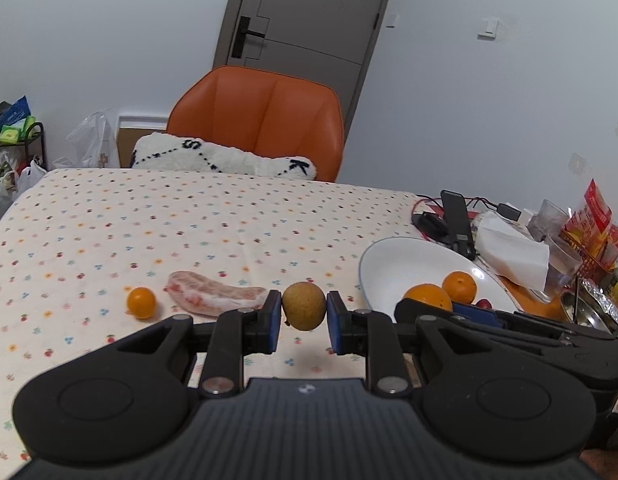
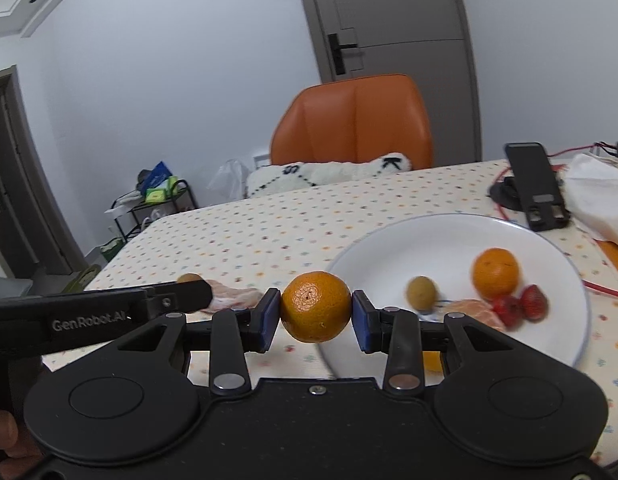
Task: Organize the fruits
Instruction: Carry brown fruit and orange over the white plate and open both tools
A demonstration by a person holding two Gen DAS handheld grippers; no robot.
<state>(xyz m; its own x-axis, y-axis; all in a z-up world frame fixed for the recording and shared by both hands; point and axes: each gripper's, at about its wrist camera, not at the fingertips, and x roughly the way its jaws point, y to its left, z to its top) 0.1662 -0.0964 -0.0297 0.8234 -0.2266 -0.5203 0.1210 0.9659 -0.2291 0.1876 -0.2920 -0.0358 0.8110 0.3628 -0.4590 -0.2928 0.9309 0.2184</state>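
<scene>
Carrying fruit to the round white ceramic plate (image 2: 389,252) looks like your step in hand: your right gripper (image 2: 316,316) is clamped on a round orange mandarin (image 2: 316,307) at the plate's near rim, your left gripper (image 1: 304,316) on a small brownish-yellow round fruit (image 1: 304,306) above the cloth. Next, I judge, lower each over bare plate before releasing, clear of the strawberries (image 2: 521,307). The dotted cream tablecloth (image 1: 149,220) holds a small orange fruit (image 1: 141,302) beside a pale pink pomelo wedge (image 1: 213,294), with an orange leather chair (image 1: 261,120) and grey door (image 1: 309,8) beyond.

"GenRobot.AI" on left gripper (image 2: 191,294)
</scene>
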